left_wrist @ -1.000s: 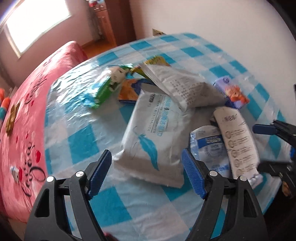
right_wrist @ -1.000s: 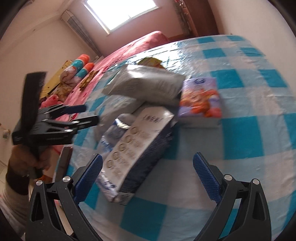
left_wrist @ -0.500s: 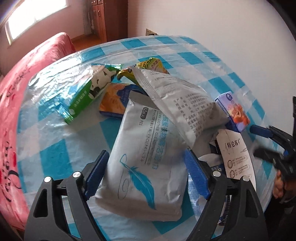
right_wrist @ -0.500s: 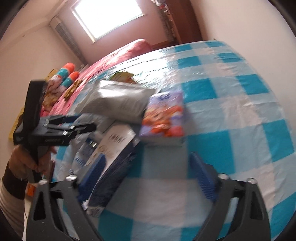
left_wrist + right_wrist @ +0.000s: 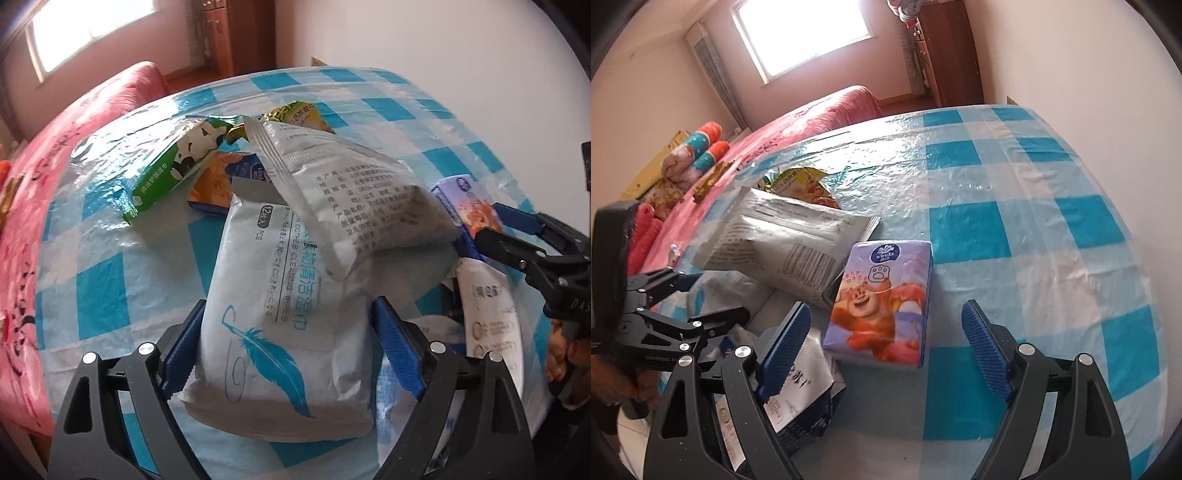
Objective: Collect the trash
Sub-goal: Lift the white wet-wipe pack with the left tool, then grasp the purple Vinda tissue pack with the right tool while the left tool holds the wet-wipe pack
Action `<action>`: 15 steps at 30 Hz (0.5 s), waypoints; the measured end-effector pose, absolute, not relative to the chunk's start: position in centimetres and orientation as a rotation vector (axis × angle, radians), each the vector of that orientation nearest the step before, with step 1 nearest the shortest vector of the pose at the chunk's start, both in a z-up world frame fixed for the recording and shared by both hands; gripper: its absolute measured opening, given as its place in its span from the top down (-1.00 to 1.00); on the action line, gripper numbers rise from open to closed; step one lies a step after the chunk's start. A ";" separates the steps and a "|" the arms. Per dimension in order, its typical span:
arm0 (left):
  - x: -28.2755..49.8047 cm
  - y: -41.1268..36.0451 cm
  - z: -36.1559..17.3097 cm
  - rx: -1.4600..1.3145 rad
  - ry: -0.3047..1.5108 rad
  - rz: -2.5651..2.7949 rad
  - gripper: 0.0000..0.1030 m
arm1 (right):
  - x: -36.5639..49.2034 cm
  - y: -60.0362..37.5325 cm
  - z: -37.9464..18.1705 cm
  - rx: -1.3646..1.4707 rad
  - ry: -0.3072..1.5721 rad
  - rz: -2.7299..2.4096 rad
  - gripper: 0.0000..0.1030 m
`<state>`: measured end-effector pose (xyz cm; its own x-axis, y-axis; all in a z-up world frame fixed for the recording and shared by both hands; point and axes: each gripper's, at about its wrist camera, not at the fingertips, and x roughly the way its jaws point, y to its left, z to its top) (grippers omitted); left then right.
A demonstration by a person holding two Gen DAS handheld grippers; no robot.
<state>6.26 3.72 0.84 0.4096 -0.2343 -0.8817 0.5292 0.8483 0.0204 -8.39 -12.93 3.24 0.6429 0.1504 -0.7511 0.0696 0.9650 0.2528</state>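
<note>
Left gripper (image 5: 286, 341) low centre, jaws just widened, straddling feather-print wipes pack (image 5: 275, 321), not yet pinching. Right gripper (image 5: 886, 345) jaws open, empty, lined up on tissue pack (image 5: 882, 299) mid-frame on surface (image 5: 1015, 229).

Both grippers are showing the same build: the left gripper (image 5: 286, 345) and the right gripper (image 5: 886, 343) are carrying matte black skeletal arms with triangular cutouts, round silver screw heads at the pivots, and ribbed blue pads (image 5: 984, 349). Pale lettering is sitting on each black body, too small to read, perhaps a brand name
</note>
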 end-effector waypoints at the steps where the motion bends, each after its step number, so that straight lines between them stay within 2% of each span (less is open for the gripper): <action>1: 6.0 3.2 0.8 0.342 1.028 -0.470 -0.67 | -8.3 -13.0 3.1 0.265 0.877 0.043 -0.62; 7: 5.9 2.7 0.9 0.294 1.004 -0.432 -0.65 | -7.8 -12.7 2.8 0.220 0.884 0.029 -0.72; 10: 5.4 2.6 1.0 0.286 0.987 -0.418 -0.53 | -7.7 -12.3 2.7 0.181 0.882 0.018 -0.72; 15: 5.1 3.1 1.1 0.247 0.982 -0.380 -0.49 | -7.6 -12.1 2.5 0.149 0.886 0.008 -0.70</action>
<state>5.11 3.08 1.06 0.4978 -0.2006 -0.8438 0.4200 0.9070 0.0322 -7.60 -12.07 2.48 0.6335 0.0688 -0.7707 0.0544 0.9896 0.1330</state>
